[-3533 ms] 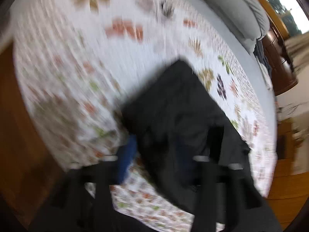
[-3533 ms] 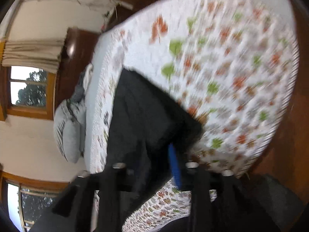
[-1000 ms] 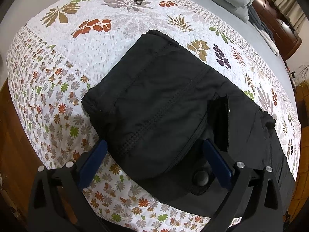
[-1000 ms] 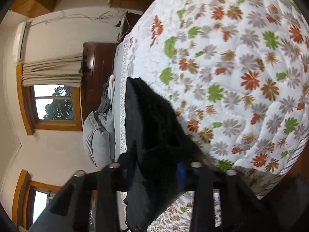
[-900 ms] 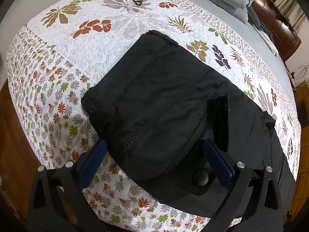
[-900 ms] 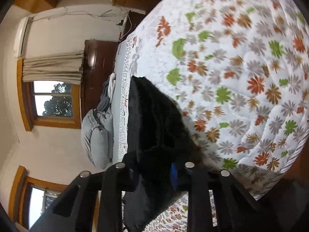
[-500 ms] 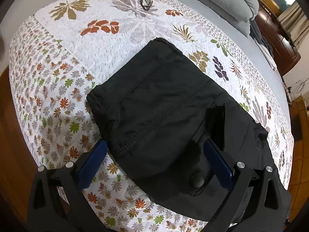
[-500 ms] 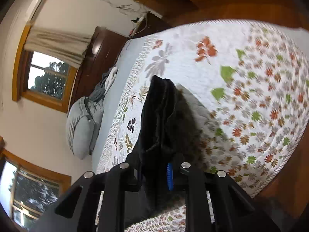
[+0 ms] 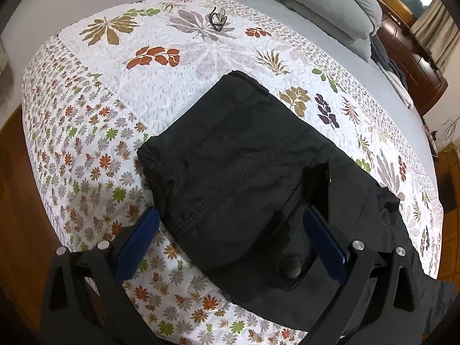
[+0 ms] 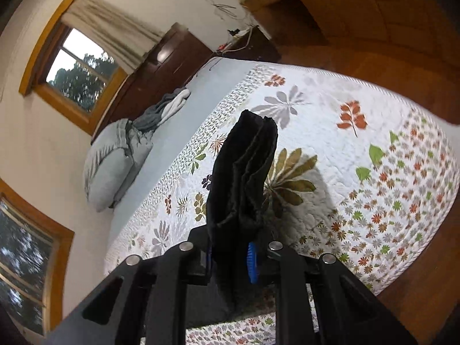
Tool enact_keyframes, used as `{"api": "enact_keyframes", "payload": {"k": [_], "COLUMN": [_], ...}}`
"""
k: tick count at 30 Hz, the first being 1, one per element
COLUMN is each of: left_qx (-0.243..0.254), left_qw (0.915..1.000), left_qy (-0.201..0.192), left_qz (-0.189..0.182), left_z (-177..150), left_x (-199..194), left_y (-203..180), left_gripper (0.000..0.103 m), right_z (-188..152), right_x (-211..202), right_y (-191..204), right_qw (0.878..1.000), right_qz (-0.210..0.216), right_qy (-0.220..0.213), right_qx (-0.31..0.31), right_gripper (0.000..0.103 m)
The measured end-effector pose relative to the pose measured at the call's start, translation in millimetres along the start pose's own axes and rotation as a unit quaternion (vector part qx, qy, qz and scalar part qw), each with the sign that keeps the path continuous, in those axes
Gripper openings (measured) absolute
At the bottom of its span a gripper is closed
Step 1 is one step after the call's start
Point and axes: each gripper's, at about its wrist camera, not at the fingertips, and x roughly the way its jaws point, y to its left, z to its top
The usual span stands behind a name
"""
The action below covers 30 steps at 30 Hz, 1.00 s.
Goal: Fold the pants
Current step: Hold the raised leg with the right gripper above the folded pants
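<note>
Two claws were ours: the right claw [image 10: 230, 254] clamped on the black pants [image 9: 244, 172], the left claw [image 9: 230, 230] spread apart above the quilt [image 9: 100, 132]; no readable writing showed

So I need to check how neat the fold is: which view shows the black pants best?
The left wrist view: the pants lie spread on the floral quilt, folded layers and button visible, beyond the open left gripper. The right wrist view shows only a bunched, edge-on end of the pants clamped in the right gripper.
</note>
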Motion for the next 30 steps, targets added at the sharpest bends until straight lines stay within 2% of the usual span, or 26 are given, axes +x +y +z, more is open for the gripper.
{"api": "enact_keyframes", "payload": {"k": [4,13,21,30], "left_qx": [-0.009,-0.013,-0.007,-0.012], "left_qw": [0.9999,0.9998,0.9997,0.9995], "left_qy": [0.005,0.013,0.021,0.030], "left_qz": [-0.007,-0.006,0.002,0.003], "left_z": [0.3,-0.6,0.1,0.5], "left_x": [2.2,5.5,10.2,14.3], "left_y": [3.0,4.6,1.7,1.6], "left_gripper": [0.100,0.100,0.100,0.100], "right_z": [0.1,-1.2,-6.8,-13.3], "right_x": [-3.9,-12.1,-13.6,-12.8], "right_y": [23.8,61.6,100.6,128.5], "right_qw": [0.999,0.997,0.990,0.981], "right_qz": [-0.026,-0.040,-0.067,-0.071], "right_qy": [0.007,0.002,-0.004,-0.009], "right_qx": [-0.029,-0.064,-0.127,-0.179], "right_gripper": [0.018,0.017,0.017,0.017]}}
